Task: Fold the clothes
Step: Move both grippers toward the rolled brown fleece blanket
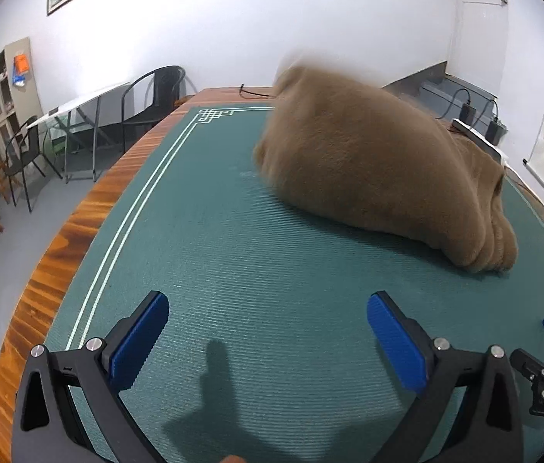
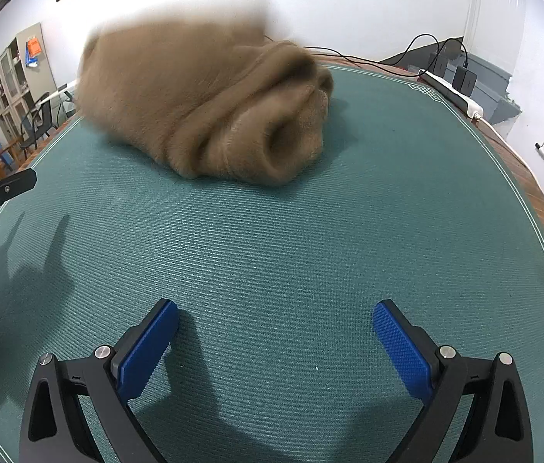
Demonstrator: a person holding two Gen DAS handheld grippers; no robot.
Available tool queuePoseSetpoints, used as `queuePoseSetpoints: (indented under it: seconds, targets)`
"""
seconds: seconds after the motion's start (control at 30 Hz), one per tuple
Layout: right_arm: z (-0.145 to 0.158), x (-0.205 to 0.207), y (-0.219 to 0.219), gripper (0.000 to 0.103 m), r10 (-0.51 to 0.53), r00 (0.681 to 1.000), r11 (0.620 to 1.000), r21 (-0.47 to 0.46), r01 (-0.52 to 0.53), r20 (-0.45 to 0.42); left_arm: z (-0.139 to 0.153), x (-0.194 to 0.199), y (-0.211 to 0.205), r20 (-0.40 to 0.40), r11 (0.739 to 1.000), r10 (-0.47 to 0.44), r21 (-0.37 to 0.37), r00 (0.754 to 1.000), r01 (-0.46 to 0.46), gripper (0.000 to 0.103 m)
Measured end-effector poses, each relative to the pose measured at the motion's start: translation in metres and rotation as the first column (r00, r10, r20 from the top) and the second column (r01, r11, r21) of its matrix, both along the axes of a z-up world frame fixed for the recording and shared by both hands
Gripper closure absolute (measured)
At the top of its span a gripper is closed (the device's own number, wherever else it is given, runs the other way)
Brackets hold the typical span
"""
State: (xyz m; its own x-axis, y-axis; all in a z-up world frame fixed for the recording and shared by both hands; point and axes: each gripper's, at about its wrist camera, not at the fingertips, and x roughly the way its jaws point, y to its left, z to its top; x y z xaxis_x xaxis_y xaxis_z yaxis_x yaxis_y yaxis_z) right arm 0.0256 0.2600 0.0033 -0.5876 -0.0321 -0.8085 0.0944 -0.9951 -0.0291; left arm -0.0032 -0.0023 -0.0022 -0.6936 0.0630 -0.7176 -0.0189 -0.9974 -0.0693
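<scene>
The fuzzy brown cloth (image 2: 202, 104) lies in a bunched heap on the green mat (image 2: 272, 239), past both claws. It looks soft, light and floppy. Left claw (image 1: 268, 328) and right claw (image 2: 275, 335) are wide open, holding nothing. Its rolled end nearest the right claw looks easiest to pinch.

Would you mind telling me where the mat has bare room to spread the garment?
Bare green mat lies between both open grippers and the bunched brown garment, and left toward the mat's white border lines. The far right edge is crowded with a power strip and cables.
</scene>
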Motion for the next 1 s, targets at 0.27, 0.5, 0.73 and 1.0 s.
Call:
queuePoseSetpoints:
  seconds: [0.27, 0.5, 0.73, 1.0]
  targets:
    - [-0.001, 0.001, -0.004, 0.001, 0.000, 1.000, 1.000, -0.001, 0.000, 0.000, 0.010, -0.021, 0.001, 0.040, 1.000, 0.019, -0.025, 0.999, -0.018, 0.000]
    - [-0.001, 0.001, -0.007, 0.001, 0.000, 1.000, 1.000, -0.003, 0.000, 0.000, 0.015, -0.016, 0.012, 0.021, 0.997, 0.051, -0.055, 0.998, -0.050, 0.000]
    - [0.000, 0.003, -0.010, 0.001, -0.003, 1.000, 1.000, 0.001, 0.003, 0.001, -0.009, -0.016, 0.001, 0.016, 0.997, 0.049, -0.056, 0.999, -0.048, 0.000]
    - [0.000, 0.001, -0.008, 0.001, 0.001, 1.000, 1.000, -0.001, -0.001, 0.003, -0.015, -0.016, 0.001, 0.015, 0.997, 0.030, -0.066, 0.999, -0.029, 0.000]
